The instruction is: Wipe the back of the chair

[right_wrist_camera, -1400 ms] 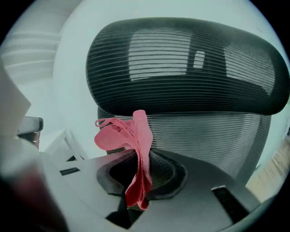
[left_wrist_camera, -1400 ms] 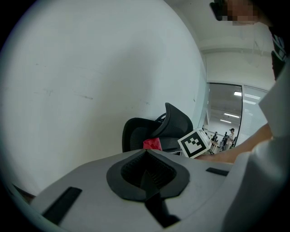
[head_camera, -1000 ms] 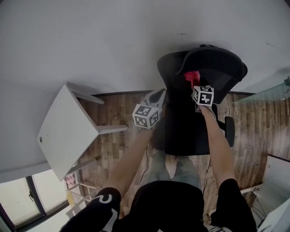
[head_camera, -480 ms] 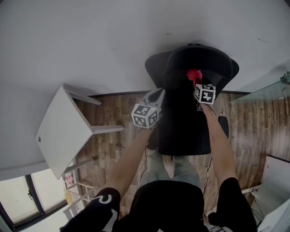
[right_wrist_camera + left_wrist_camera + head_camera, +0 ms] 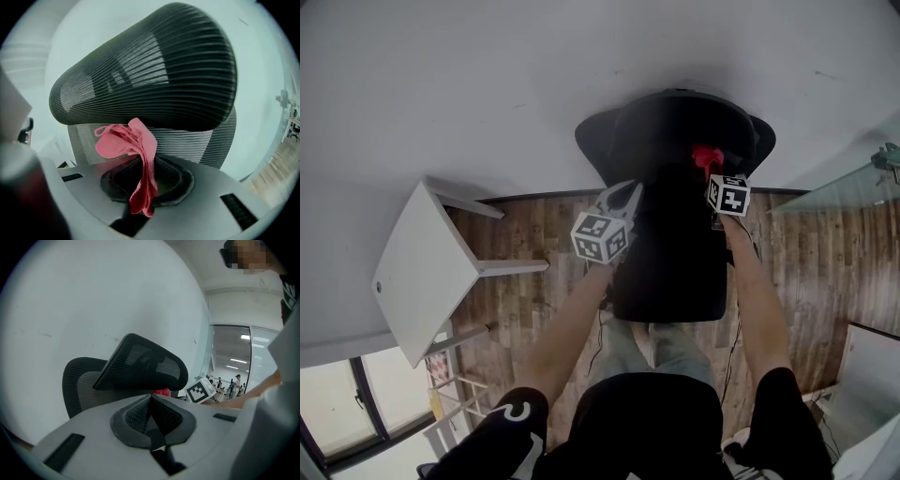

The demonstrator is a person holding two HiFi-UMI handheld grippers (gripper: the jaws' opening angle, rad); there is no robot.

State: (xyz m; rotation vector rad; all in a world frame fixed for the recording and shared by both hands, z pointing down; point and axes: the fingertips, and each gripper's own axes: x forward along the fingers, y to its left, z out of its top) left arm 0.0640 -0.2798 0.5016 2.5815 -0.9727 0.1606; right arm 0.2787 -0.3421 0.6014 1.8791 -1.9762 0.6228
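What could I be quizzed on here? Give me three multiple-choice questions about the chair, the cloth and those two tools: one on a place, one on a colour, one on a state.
1. Where does the white table stand in the head view?
A) left of the black chair
B) right of it
C) on its seat

2. What colour is the cloth?
A) blue
B) red
C) white

3. How is the left tool?
A) shut, nothing in it
B) wide open
C) shut on the cloth

Answers:
1 A: the table lies on the person's left, apart from the chair.
2 B: red folds stick out of the right tool, which is shut on them.
3 A: in the left gripper view its jaws meet with nothing between them.
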